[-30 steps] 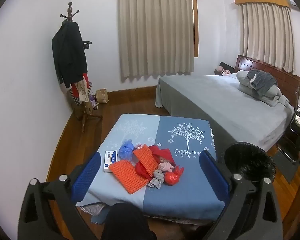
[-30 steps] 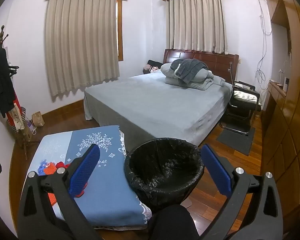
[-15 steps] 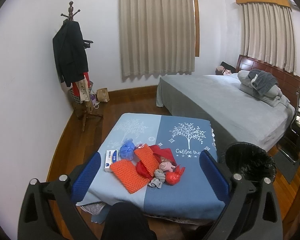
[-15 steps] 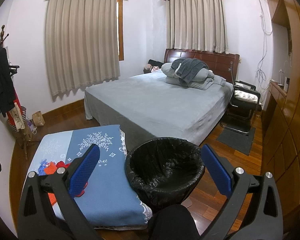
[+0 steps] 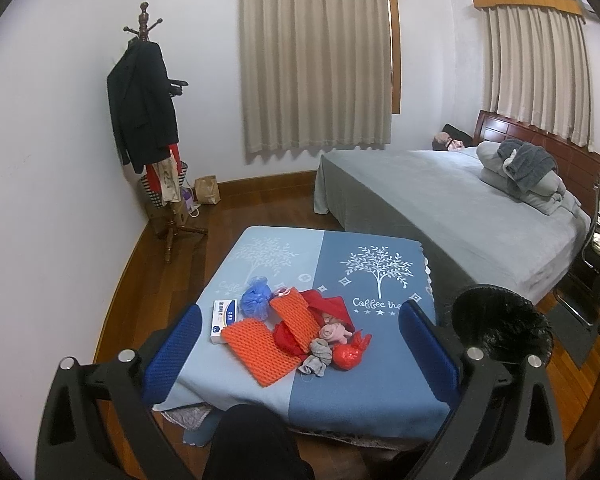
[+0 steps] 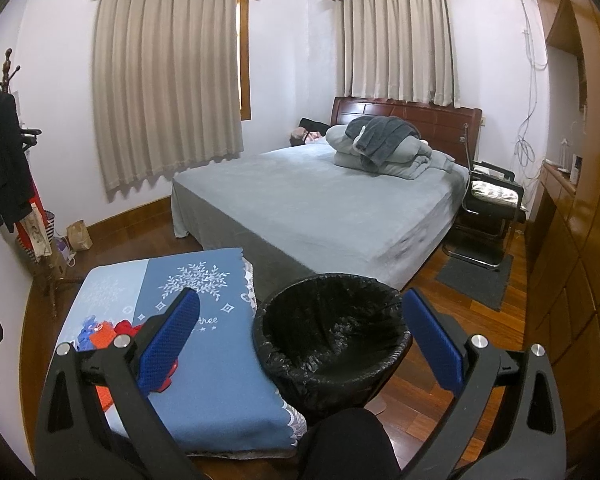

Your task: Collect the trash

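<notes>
A heap of trash lies on the blue table cover [image 5: 380, 368]: two orange foam nets [image 5: 260, 348], a blue net ball [image 5: 256, 299], a white-and-blue box [image 5: 223, 315], red plastic scraps [image 5: 350, 354], pink and grey crumpled bits [image 5: 318, 354]. My left gripper [image 5: 298, 354] is open, hovering above and short of the heap, nothing between its blue pads [image 5: 171, 354]. A black-lined bin [image 6: 330, 330] stands on the floor right of the table. My right gripper [image 6: 300, 342] is open over the bin's near side. The heap [image 6: 104, 330] shows partly behind its left finger.
A grey bed [image 6: 320, 204] with folded bedding fills the room's far right. A coat stand [image 5: 148, 128] with a dark jacket and bags stands by the left wall. A black chair [image 6: 488, 208] and wooden cabinets [image 6: 572, 240] line the right side. Wood floor surrounds the table.
Both views shift only slightly; the left gripper has drifted a little, the heap sitting marginally higher in view. Nothing was picked up or released.
</notes>
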A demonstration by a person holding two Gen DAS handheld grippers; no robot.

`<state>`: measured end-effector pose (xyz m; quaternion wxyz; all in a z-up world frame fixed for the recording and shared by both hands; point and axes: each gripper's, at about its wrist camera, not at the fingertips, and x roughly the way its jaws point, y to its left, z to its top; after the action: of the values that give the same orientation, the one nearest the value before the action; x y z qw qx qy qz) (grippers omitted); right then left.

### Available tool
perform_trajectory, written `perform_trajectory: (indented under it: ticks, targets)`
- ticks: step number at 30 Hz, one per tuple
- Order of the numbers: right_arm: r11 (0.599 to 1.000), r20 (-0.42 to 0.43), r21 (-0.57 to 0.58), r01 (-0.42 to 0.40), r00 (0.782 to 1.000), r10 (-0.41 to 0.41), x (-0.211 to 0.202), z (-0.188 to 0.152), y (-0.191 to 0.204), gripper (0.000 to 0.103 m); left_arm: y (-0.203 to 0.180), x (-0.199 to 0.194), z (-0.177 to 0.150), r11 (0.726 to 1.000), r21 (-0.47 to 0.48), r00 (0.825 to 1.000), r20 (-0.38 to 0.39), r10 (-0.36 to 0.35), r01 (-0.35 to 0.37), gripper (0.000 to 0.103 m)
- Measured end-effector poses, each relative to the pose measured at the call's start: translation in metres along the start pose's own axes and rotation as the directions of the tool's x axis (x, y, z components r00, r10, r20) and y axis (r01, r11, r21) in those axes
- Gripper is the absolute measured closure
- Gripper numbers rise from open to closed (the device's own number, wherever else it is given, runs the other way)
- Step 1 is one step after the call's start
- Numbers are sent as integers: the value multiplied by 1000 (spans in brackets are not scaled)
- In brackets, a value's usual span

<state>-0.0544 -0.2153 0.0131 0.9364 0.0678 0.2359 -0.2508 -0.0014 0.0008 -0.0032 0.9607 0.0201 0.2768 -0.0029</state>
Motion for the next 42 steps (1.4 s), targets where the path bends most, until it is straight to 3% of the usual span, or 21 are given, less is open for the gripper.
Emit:
perform_trajectory:
  ticks: [42]
  targets:
    - [1000,4,-2,0,1000,0,3,0,5,5,6,2,1,1000,-8,1000,-1,2,-2,6]
